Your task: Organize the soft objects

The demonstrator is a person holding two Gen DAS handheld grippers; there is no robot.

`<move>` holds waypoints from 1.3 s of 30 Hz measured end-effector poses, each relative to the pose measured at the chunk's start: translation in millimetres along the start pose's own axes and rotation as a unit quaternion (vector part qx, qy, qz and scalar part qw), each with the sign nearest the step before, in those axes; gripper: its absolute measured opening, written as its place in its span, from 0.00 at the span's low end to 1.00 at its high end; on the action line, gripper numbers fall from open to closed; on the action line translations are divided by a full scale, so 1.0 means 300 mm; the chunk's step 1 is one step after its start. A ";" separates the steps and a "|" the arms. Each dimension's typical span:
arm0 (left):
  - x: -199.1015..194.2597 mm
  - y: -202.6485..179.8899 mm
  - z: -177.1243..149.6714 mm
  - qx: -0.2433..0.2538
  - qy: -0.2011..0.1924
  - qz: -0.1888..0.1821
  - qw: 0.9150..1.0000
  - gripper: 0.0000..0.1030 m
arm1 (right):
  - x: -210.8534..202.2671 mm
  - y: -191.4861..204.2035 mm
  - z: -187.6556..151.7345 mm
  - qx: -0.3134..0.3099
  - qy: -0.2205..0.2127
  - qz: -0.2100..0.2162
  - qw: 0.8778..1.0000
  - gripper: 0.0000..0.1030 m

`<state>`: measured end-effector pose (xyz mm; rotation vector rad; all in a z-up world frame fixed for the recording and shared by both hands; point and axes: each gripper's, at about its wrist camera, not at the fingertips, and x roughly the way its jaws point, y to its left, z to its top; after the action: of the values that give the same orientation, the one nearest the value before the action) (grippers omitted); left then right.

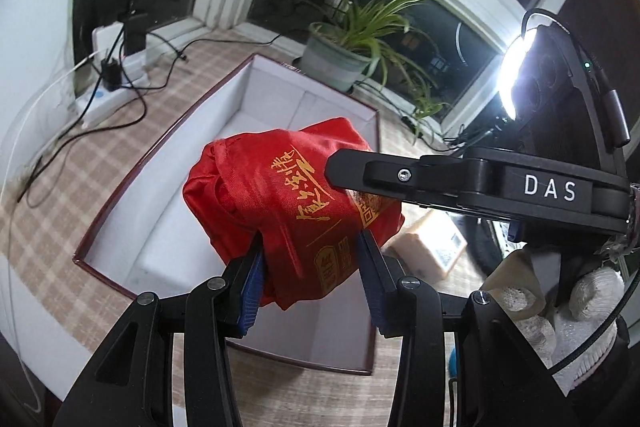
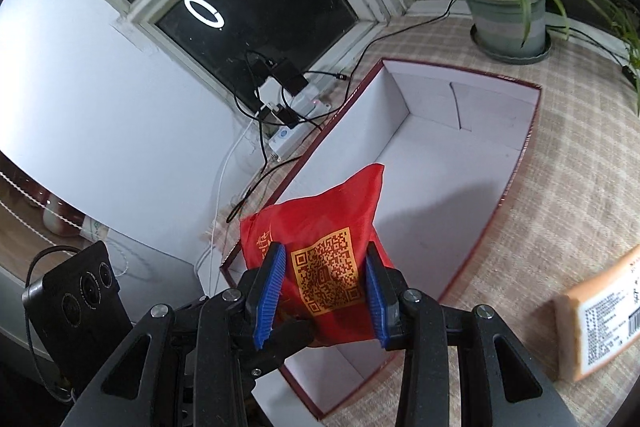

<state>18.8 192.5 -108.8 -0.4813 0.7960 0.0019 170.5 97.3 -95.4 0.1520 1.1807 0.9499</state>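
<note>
Over white box (image 1: 276, 99), "DAS" label (image 1: 550, 190)

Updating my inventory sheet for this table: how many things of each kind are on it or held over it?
Red cloth bundle, held by both grippers: 1
Open box: 1
Potted plant: 1
Tan wrapped package: 1
Power strip: 1
Total: 5

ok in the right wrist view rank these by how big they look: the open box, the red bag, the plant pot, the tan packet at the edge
1. open box
2. red bag, though nearness to the camera enlarges it
3. plant pot and tan packet look alike; the packet is cut off by the frame, so unranked
</note>
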 end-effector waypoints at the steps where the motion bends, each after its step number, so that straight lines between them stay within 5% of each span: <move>1: 0.005 0.011 0.000 -0.003 0.002 0.001 1.000 0.40 | 0.010 -0.001 0.002 0.000 0.002 -0.001 1.000 0.34; 7: 0.017 0.066 0.004 -0.032 0.007 0.027 0.999 0.40 | 0.036 -0.007 0.016 -0.008 -0.001 -0.033 0.999 0.37; 10: 0.007 0.090 0.012 -0.048 0.000 0.023 0.999 0.40 | 0.020 -0.019 0.016 -0.005 -0.009 -0.042 0.999 0.48; 19: -0.018 0.055 0.011 -0.041 -0.003 0.004 0.999 0.40 | -0.066 -0.047 -0.006 0.013 -0.029 -0.038 0.999 0.50; 27: -0.039 -0.039 0.008 -0.021 -0.006 -0.017 1.000 0.43 | -0.213 -0.092 -0.060 0.032 -0.058 -0.042 0.997 0.52; 30: -0.036 -0.085 0.000 -0.013 -0.004 -0.023 1.000 0.55 | -0.291 -0.117 -0.092 0.030 -0.072 -0.049 0.996 0.57; 39: -0.006 -0.287 -0.043 0.010 0.003 -0.044 0.999 0.56 | -0.519 -0.257 -0.220 0.034 -0.095 -0.080 0.992 0.59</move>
<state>24.2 110.6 -79.5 -0.4980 0.7792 -0.0887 149.0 -82.8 -55.0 0.1945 1.0336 0.7377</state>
